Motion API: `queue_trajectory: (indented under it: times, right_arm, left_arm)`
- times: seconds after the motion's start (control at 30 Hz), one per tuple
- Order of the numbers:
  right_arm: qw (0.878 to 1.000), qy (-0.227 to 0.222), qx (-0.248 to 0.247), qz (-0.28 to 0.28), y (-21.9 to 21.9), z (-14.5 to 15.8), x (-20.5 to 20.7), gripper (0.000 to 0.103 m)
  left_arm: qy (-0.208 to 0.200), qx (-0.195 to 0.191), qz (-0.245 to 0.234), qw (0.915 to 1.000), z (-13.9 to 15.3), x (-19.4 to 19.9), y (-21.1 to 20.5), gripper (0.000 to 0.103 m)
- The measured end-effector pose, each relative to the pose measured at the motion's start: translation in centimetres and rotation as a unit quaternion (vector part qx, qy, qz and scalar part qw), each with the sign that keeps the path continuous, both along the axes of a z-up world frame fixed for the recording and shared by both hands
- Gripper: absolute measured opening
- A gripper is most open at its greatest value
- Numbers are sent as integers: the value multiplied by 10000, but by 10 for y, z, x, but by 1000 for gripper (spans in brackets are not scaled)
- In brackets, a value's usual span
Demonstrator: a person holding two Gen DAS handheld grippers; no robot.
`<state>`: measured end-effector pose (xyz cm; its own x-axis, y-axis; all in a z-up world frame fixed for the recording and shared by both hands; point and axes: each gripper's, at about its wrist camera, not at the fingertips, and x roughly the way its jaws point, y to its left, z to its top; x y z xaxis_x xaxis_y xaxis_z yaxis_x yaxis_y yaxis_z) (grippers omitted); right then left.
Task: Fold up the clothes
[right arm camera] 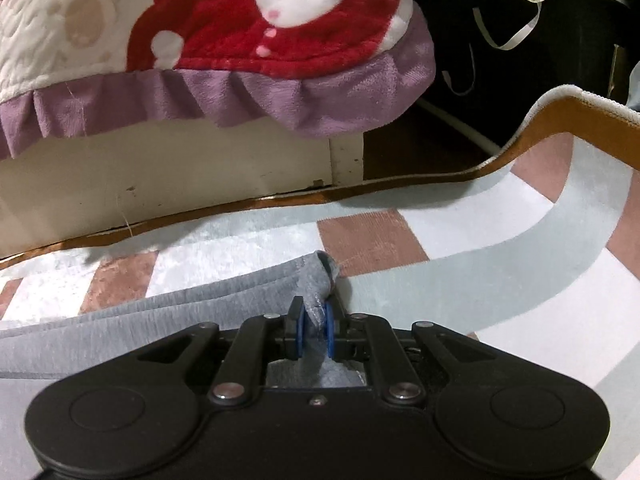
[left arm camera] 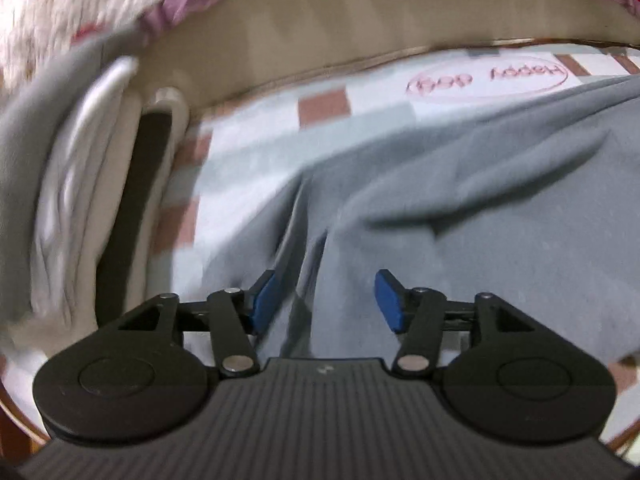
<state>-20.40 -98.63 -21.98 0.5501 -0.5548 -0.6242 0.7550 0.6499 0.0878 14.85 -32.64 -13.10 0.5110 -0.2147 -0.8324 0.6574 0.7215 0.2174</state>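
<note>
A grey garment (left arm camera: 480, 184) lies spread and wrinkled on a patterned rug (left arm camera: 256, 120). My left gripper (left arm camera: 326, 300) is open just above the garment, its blue pads (left arm camera: 264, 300) apart over a fold; the view is blurred. In the right wrist view my right gripper (right arm camera: 314, 332) is shut on a corner of the grey garment (right arm camera: 316, 284), which trails off to the left along the rug (right arm camera: 440, 280).
A bed base (right arm camera: 160, 184) with a white, red and purple ruffled blanket (right arm camera: 224, 40) stands beyond the rug. Grey and white folded cloth (left arm camera: 60, 184) is at the left. The rug's edge (right arm camera: 560, 112) curls up at the right, beside dark furniture.
</note>
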Motion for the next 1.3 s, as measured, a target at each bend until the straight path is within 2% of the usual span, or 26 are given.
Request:
queue_trajectory:
  times: [0.03,0.1,0.17,0.2,0.27,0.33,0.37,0.43,0.47,0.53,0.57,0.6,0.63,0.67,0.73,0.77,0.8,0.83,0.87,0.97,1.07,1.17,1.2,1.27,1.3]
  right_arm:
    - [10000,33,-16,14,0,0,1,11]
    - [10000,68,-39,-14,1,-1,4,11]
    - [9999,103,-89,-9,2,-1,5,11]
    - [9999,105,-103,-5,3,-1,5,11]
    - [9999,89,-106,-16,3,-1,4,11]
    - [9999,88,-130,-48,3,-1,2,11]
    - [9999,11,-123,-80,4,-2,0,10]
    - [9998,-160,-57,-138,3,-4,-6,10]
    - [9997,-200,11,-167,1,-4,-8,10]
    - [9997,-154,9,-190,2,-3,-7,10]
    - [9998,-75,-54,-185,4,-2,-5,10]
    - [9997,59,-186,-158,7,-3,-1,10]
    - [9993,184,-303,-139,10,-3,2,11]
    - [9989,260,-353,-152,11,-2,4,11]
    - [9987,315,-314,-263,12,0,6,14]
    - [9984,322,-145,-448,12,4,5,24]
    - [9970,417,72,-652,16,14,6,39]
    - [9952,483,253,-811,21,24,8,41]
    - [9963,399,248,-721,37,38,11,41]
    - [9999,-131,44,67,98,81,25,51]
    - [9927,-576,467,950,162,111,55,53]
    - [9708,-719,1089,2015,235,124,89,53]
    - [9601,-691,1241,2409,262,128,101,53]
    - [9344,-606,1421,3210,319,136,120,54]
    - [9200,-560,1492,3581,347,139,127,56]
  left_arm:
    - [271,-109,114,9995,-3,0,4,59]
    - [855,-341,255,9954,-9,-3,8,68]
    - [914,-44,311,9953,-22,-13,3,71]
    - [747,238,278,9965,-27,-18,-1,57]
    - [358,808,151,9960,-29,-27,-7,13]
    - [-100,1441,-69,9895,-13,-39,-19,12]
    - [-512,1768,-331,9824,-3,-48,-27,12]
    - [-1266,2146,-687,9660,15,-57,-39,12]
    - [-1301,2064,-648,9676,22,-50,-39,14]
    - [-1201,1927,-489,9727,23,-25,-38,23]
    - [-1205,1937,-364,9730,15,-11,-36,39]
    - [-1213,1952,-236,9730,6,4,-33,61]
    - [-1220,1967,-108,9728,-2,18,-31,65]
    - [-1228,1981,20,9725,-11,32,-29,64]
    - [-1290,1838,249,9741,-14,49,-13,64]
    - [-1329,1700,377,9757,-10,53,-2,64]
    - [-1353,1511,533,9778,1,55,9,63]
    - [-1376,1319,690,9792,11,57,20,63]
    - [-1397,1125,848,9801,22,59,31,63]
    - [-1413,280,1205,9822,58,47,63,63]
    - [-1182,-682,1631,9771,78,24,97,64]
    - [-706,-1442,2100,9644,82,-1,131,65]
    - [-448,-1653,2231,9596,78,-9,141,67]
    - [165,-2151,2174,9519,64,-24,159,67]
    - [387,-2350,2267,9444,53,-31,166,67]
